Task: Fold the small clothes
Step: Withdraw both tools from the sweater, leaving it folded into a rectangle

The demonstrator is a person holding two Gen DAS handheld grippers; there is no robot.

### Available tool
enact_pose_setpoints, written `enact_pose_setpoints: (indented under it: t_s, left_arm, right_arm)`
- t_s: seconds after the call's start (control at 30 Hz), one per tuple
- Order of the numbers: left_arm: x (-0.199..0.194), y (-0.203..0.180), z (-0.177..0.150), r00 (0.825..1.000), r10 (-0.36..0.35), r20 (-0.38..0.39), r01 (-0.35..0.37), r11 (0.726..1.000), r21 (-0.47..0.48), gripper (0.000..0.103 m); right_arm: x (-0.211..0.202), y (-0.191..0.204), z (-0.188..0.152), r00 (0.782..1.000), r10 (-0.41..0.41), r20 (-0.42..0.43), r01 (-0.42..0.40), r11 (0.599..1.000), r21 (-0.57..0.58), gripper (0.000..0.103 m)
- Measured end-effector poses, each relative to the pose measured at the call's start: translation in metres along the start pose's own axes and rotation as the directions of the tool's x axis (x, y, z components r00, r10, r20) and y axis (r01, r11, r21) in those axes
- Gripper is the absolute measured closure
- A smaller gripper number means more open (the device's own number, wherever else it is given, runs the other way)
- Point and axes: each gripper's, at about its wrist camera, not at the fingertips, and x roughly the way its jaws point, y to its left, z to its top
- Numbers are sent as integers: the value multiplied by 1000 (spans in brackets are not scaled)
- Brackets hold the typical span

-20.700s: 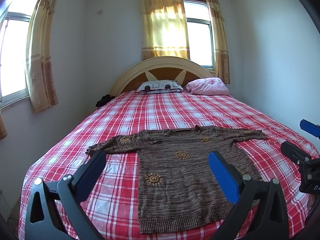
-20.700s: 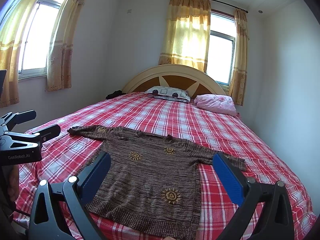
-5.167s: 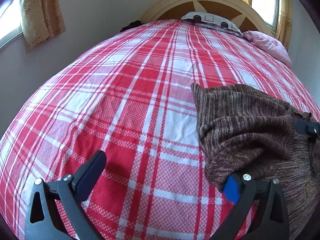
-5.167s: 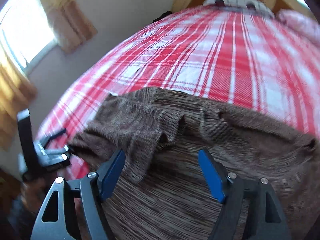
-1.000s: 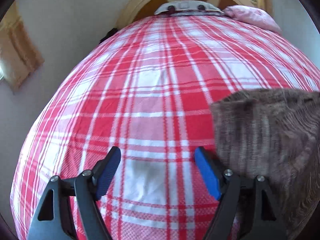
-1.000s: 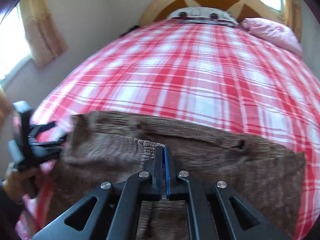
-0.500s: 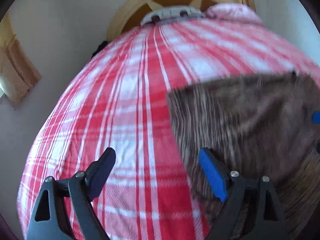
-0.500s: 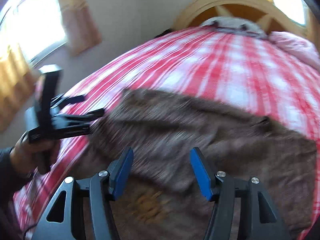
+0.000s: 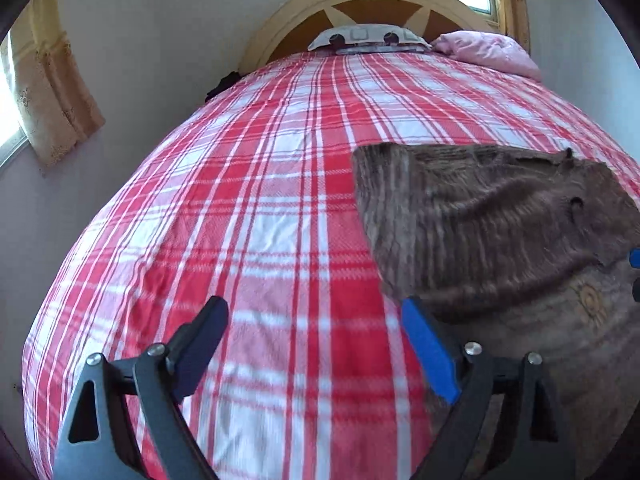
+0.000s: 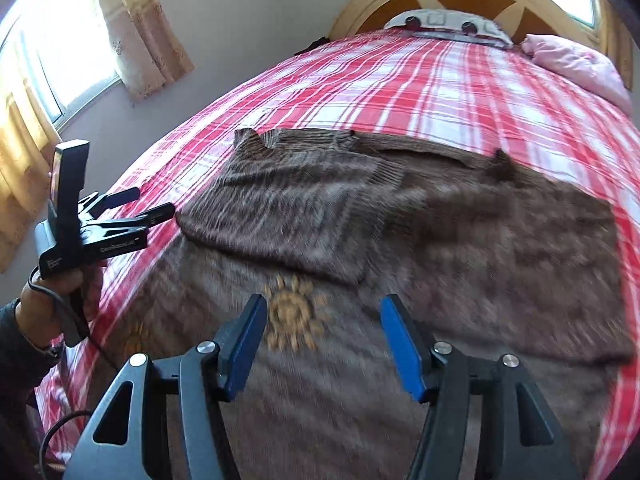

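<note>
A brown knit sweater (image 10: 460,248) with orange sun motifs lies on the red plaid bed (image 10: 420,80). Both sleeves are folded in across its body; the left sleeve (image 10: 288,216) lies on top. My right gripper (image 10: 322,344) is open and empty, just above the sweater's lower middle. My left gripper (image 9: 312,344) is open and empty over the bare sheet, its right finger at the sweater's (image 9: 500,232) left edge. It also shows in the right wrist view (image 10: 136,204), held in a hand beside the folded sleeve.
A grey pillow (image 9: 366,36) and a pink pillow (image 9: 488,52) lie at the curved headboard (image 9: 360,0). Curtained windows stand on the left wall (image 10: 56,52). The bed's left edge (image 9: 52,320) drops off near my left gripper.
My right gripper, shut on the sleeve a second ago, has opened and pulled back toward the hem. My left gripper has drawn back left, off the sweater's edge.
</note>
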Motion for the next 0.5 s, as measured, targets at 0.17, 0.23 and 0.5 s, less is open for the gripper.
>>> enact_pose_setpoints:
  t_s: [0.17,0.23,0.5]
  left_arm:
    - [-42,-8,-31,998,-60,6,60,998,3,12]
    - [-58,-14,-44,997,-78,11,78,997,12,12]
    - [-106,-28,-76,991,-131,34,130,991,40,12]
  right_arm:
    - [-41,-5,-43,999,-40,-16,41,998,45,42]
    - [-55,-4,-60,999,-51,-12,51,997,62,42]
    - [-112,5,-119,992,-128,24,125,987,105,42]
